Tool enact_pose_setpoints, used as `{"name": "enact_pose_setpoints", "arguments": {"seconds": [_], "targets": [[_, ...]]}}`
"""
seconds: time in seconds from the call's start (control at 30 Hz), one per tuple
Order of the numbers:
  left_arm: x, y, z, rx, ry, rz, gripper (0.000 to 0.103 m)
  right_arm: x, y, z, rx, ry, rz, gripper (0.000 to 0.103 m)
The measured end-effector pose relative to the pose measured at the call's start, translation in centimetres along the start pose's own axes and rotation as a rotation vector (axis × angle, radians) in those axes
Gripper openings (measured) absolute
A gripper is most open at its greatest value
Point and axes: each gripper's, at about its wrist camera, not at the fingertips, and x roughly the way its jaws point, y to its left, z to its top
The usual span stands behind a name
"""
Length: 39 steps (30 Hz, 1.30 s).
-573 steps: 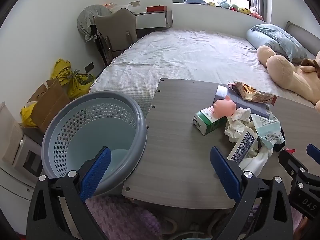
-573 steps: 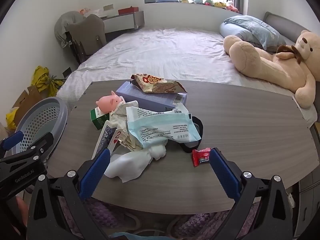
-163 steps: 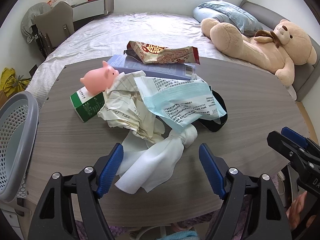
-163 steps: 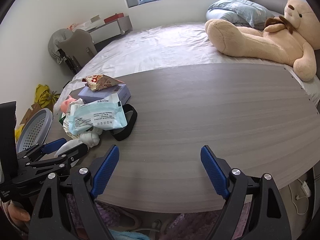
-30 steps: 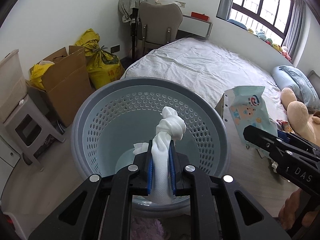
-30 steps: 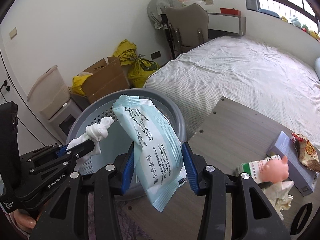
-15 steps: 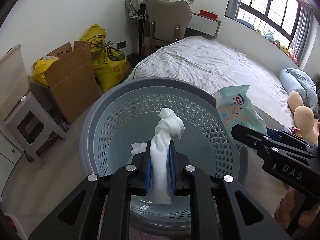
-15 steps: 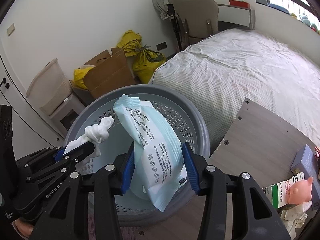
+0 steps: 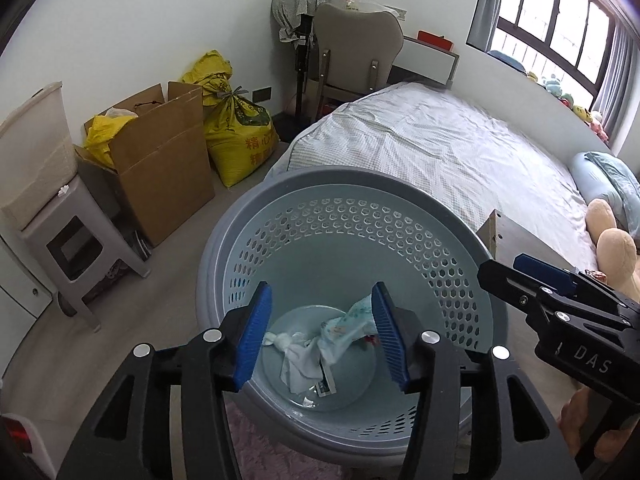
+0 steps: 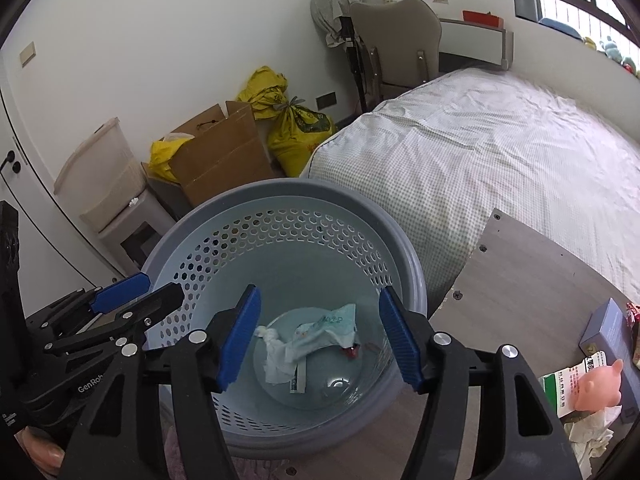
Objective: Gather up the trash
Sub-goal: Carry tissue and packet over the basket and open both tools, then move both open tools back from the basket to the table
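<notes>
Labels: "DAS" right tool (image 9: 532, 276), "GenRob…" left tool (image 10: 132, 298).

"DAS" on right hand-held gripper (image 9: 528, 276) body. "GenRob…", cut off, on left hand-held gripper (image 10: 140, 292) body. Yellow sack (image 9: 236, 136): red Chinese characters "精心".

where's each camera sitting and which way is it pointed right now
Left wrist: sits on the left gripper, aimed steeply down into the round grey perforated plastic basket; its jaws stand open and empty, the right gripper intruding at right.
Right wrist: sits on the right gripper, aimed down into the same basket from the grey wood-grain table side; open and empty, the left gripper at left.
Shared: basket, knotted white tissue, pale blue wipes packet, brown cardboard box.
</notes>
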Motion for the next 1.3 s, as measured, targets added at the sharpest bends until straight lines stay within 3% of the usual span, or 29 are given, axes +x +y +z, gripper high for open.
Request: {"name": "enact_pose_setpoints", "arguments": {"seconds": [0.43, 0.83, 1.3], "targets": [[-1.6, 0.1, -0.8, -0.006, -0.023, 0.043, 0.069, -1.3, -0.2, -1.1, 0.001, -0.013, -0.008, 0.071], [-3.7, -0.6, -1.6, 0.003, -0.048, 0.03, 0.071, -3.9, -1.1, -2.7, 0.029, -0.032, -0.032, 0.075], [-6.4, -4.0, -3.4, 0.051, -0.067, -0.021, 0.075, -8.4, -3.3, -5.3, 0.08, -0.074, -0.078, 0.075]]}}
